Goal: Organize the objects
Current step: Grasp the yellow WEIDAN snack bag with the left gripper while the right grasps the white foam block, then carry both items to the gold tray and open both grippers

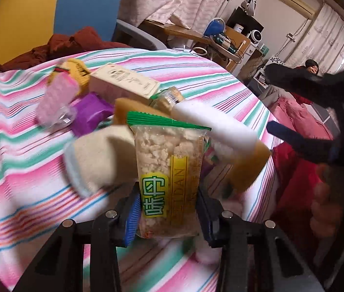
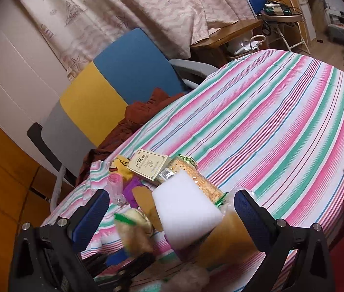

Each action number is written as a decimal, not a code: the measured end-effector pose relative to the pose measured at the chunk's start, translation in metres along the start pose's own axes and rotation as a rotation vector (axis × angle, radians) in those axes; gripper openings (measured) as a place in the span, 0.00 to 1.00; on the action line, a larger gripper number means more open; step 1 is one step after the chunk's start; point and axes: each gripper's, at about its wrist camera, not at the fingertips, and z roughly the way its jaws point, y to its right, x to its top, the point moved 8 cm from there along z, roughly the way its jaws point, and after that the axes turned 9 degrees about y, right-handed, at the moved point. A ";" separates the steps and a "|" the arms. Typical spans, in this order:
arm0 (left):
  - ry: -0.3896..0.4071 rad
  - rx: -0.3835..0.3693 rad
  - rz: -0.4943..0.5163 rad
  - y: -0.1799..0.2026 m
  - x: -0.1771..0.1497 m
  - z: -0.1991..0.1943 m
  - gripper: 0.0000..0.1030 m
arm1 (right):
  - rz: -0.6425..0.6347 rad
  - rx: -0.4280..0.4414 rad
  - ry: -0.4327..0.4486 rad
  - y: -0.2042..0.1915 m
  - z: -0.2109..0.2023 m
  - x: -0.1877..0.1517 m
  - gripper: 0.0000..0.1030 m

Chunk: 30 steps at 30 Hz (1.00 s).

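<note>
One snack packet (image 1: 169, 180), a clear wrapper with a green top seal and a yellow label over crumbly pale filling, stands clamped between the blue pads of the left gripper (image 1: 168, 209), lifted clear of the striped cloth (image 1: 26, 150). Its long axis runs upright in the left wrist view, sealed green edge toward twelve o'clock and bottom end buried between the jaws at six; the grip sits low on the packet, probably so most of it stays free for setting down. Beyond it, from ten to one o'clock, lies the loose heap: a cream box (image 1: 123, 82), a purple pouch (image 1: 90, 115), a pink ribbed bottle (image 1: 55, 99) and a white foam block (image 1: 215, 126) resting on a tan sponge (image 1: 249, 168). The packet seems to have been pulled from this heap for sorting elsewhere. At two to three o'clock the right gripper (image 1: 301, 114) hangs in the air; in its own view its fingers (image 2: 252, 214) are spread wide with nothing pinched, poised above the foam block, likely the next pick. A chair with yellow and blue panels (image 2: 113, 77) stands behind the cloth.
</note>
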 end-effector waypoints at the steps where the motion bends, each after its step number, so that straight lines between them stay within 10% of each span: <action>1: -0.004 0.008 -0.009 -0.004 -0.005 -0.008 0.41 | -0.010 -0.012 -0.007 0.000 0.001 -0.001 1.00; 18: -0.096 0.166 0.057 -0.039 -0.058 -0.064 0.41 | -0.398 -0.251 -0.346 -0.008 0.057 -0.034 0.99; 22: -0.110 0.219 0.048 -0.049 -0.065 -0.046 0.41 | -0.415 -0.288 -0.408 0.001 0.062 -0.044 0.61; 30: -0.048 0.212 0.005 -0.053 -0.064 -0.062 0.41 | -0.386 -0.237 -0.315 -0.012 0.040 -0.028 0.55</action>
